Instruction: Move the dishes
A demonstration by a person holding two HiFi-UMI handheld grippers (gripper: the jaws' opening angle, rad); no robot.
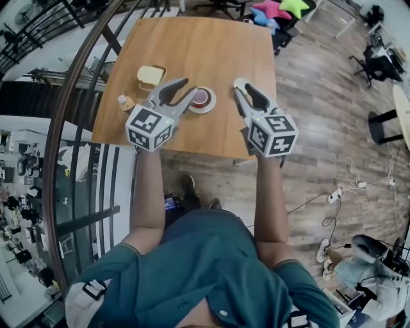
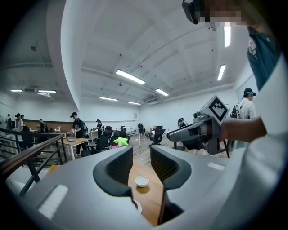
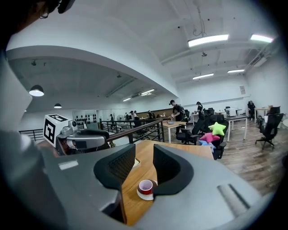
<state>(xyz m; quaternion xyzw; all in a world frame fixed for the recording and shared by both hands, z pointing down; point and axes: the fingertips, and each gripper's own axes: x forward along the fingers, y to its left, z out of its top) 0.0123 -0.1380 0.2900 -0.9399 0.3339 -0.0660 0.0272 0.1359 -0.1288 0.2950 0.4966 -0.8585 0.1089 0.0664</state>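
A red cup on a white saucer (image 1: 200, 98) stands near the front of the wooden table (image 1: 205, 45). The cup and saucer (image 3: 145, 187) also lie between my right jaws in the right gripper view. A cream square dish (image 1: 151, 76) sits to their left. In the left gripper view a small white bowl (image 2: 141, 181) rests on the table beyond the saucer's edge (image 2: 137, 206). My left gripper (image 1: 187, 88) hovers open and empty just left of the cup. My right gripper (image 1: 245, 86) is open and empty to the cup's right.
A small bottle (image 1: 125, 102) stands at the table's front left corner. A dark railing (image 1: 77, 96) runs along the left of the table, with a drop beyond it. Chairs with star cushions (image 1: 282, 9) stand at the far right corner. Cables (image 1: 346, 186) lie on the wooden floor.
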